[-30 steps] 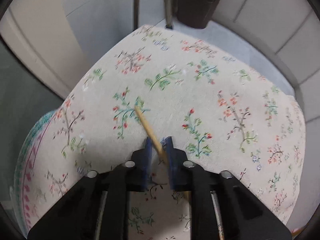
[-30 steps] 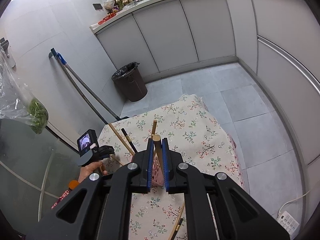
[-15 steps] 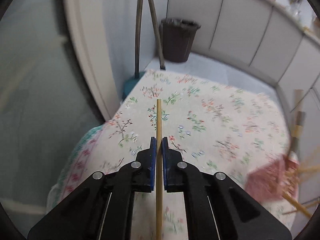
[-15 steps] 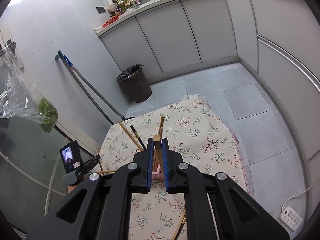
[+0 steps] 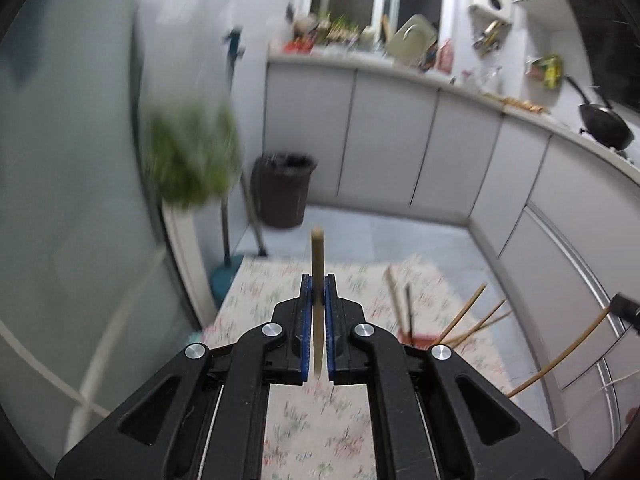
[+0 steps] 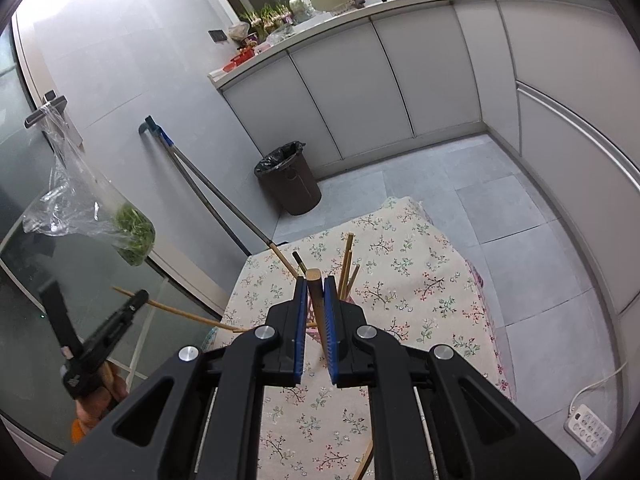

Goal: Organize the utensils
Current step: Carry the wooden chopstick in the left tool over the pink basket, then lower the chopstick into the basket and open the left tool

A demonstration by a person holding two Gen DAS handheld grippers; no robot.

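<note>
Left wrist view: left gripper [image 5: 315,292] is clamping a bamboo chopstick [image 5: 317,256] between its blue pads [image 5: 305,320], the stick standing upright along the fingers, above the floral tablecloth [image 5: 280,300]. Right gripper [image 6: 311,292] is gripping a thicker wooden handle [image 6: 314,280] over the pink holder [image 6: 312,326], which is already carrying several chopsticks. Judgement: the stick is light, stiff and smooth (likely to pivot or slip in a narrow pinch), so holding near mid-length is looking safest. Right wrist view is showing the left gripper off the table's left side, stick jutting sideways.
</note>
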